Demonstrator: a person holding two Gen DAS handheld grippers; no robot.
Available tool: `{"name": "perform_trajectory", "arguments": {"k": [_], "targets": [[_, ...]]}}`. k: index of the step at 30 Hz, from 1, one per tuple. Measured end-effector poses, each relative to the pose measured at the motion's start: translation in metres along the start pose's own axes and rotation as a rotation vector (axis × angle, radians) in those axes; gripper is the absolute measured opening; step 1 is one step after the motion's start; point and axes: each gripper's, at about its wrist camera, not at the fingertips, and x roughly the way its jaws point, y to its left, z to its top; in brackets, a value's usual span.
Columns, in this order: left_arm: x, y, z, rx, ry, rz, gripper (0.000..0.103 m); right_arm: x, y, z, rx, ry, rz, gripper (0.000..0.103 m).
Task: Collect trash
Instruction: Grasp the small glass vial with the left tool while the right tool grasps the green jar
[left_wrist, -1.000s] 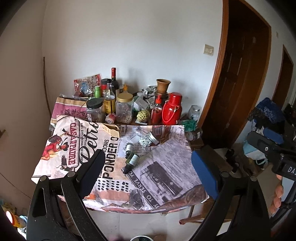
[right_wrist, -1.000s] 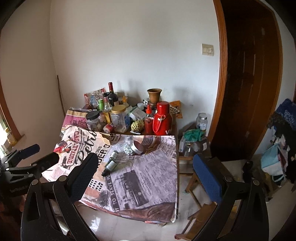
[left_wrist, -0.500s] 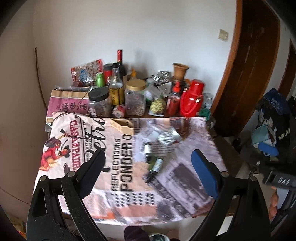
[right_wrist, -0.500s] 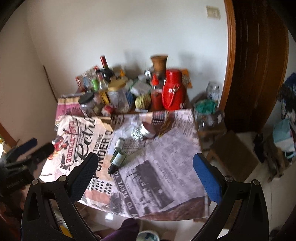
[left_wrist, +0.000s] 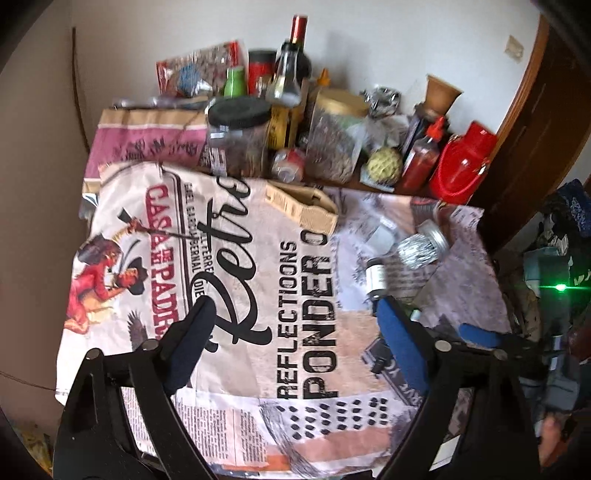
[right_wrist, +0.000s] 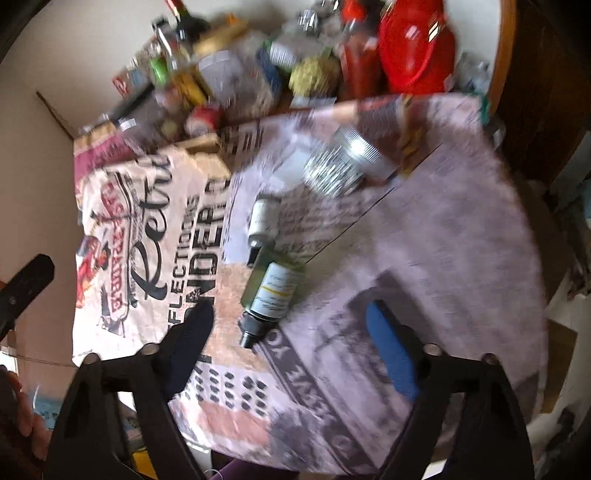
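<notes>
Square table under a newspaper-print cloth (right_wrist: 443, 229), near half bare to its edges, jars and bottles crowding the far edge (left_wrist: 295, 122), green glass dropper bottle (right_wrist: 271, 291) lying mid-cloth just beyond the right gripper (right_wrist: 291, 347), small white-labelled vial (right_wrist: 260, 221) and crumpled foil ball (right_wrist: 328, 173) farther back, left gripper (left_wrist: 295, 343) over bare cloth, both jaws spread with nothing between, just narrowing.

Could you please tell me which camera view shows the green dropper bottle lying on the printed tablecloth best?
The right wrist view: the green dropper bottle lies whole, though blurred, ahead of the right gripper. In the left wrist view, a blue gripper finger almost entirely hides it.
</notes>
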Motion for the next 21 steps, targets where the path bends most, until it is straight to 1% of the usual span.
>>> {"name": "perform_trajectory", "arguments": {"k": [1,3,6,10,11,14,19,21], "targets": [[0.008,0.002,0.001,0.002,0.013,-0.002,0.083,0.011,0.003,0.001,0.004,0.018,0.001,0.068],[0.020,0.004,0.002,0.007,0.032,-0.009,0.082,0.030,0.006,0.001,0.014,0.047,0.001,0.061],[0.032,0.004,0.004,0.014,0.043,-0.016,0.081,0.046,0.004,0.002,0.068,0.065,0.031,0.058],[0.046,0.000,0.006,0.029,0.056,-0.027,0.081,0.058,0.002,0.002,0.109,0.081,0.046,0.045],[0.050,-0.002,0.007,0.034,0.060,-0.028,0.081,0.062,0.002,0.002,0.110,0.088,0.042,0.044],[0.063,-0.010,0.008,0.045,0.080,-0.035,0.081,0.059,0.002,0.003,0.092,0.051,0.017,0.044],[0.088,-0.035,0.010,0.045,0.132,-0.096,0.080,0.039,-0.011,0.002,0.033,-0.013,-0.024,0.042],[0.099,-0.050,0.010,0.060,0.151,-0.117,0.078,0.027,-0.020,0.003,0.029,-0.037,-0.046,0.041]]}}
